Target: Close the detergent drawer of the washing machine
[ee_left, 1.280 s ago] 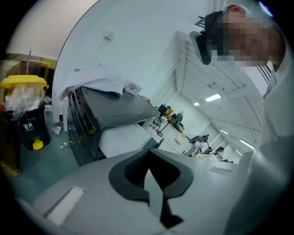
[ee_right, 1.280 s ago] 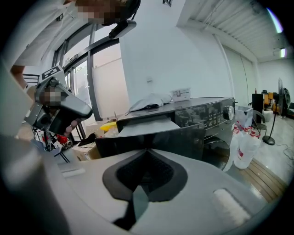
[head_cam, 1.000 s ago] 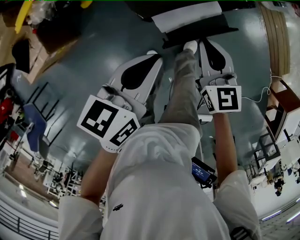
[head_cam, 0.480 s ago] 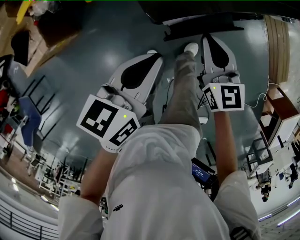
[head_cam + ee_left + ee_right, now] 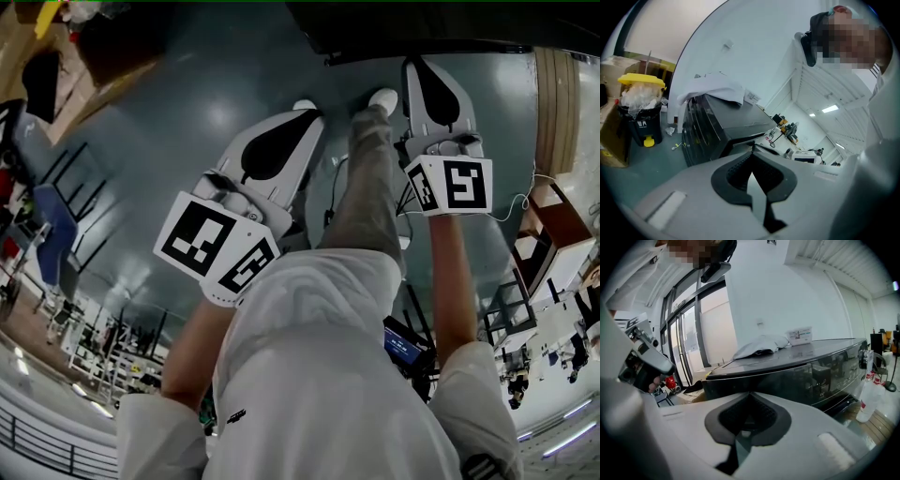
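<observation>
Well, a person is standing and looking straight down at a grey floor (image 5: 187,94), holding one gripper in each hand. The left gripper (image 5: 302,120) is pointing up and to the right, and its marker cube (image 5: 220,244) is sitting close to the person's white shirt. The right gripper (image 5: 417,67) is reaching further out, with its tip just beside the dark washing machine (image 5: 412,23) at the top of the head view. A white shoe (image 5: 382,96) is peeking out between the two grippers.

The left gripper (image 5: 752,157) is keeping its jaws pressed together, with nothing between them. The right gripper (image 5: 749,397) is doing the same (tips meeting, nothing caught).

The washing machine (image 5: 726,117) is sitting off to the left in the left gripper view, with a white cloth (image 5: 712,89) lying on top of it. A black bin (image 5: 641,110) with a yellow lid is standing on the floor further left. In the right gripper view the washing machine (image 5: 801,369) is filling the middle, close in front of the jaws, and the cloth (image 5: 759,345) is resting on its flat top. A clear bottle (image 5: 865,401) is standing near its right side.

The detergent drawer is somewhere on that dark shiny front, but no view is showing it clearly enough to pick out.
</observation>
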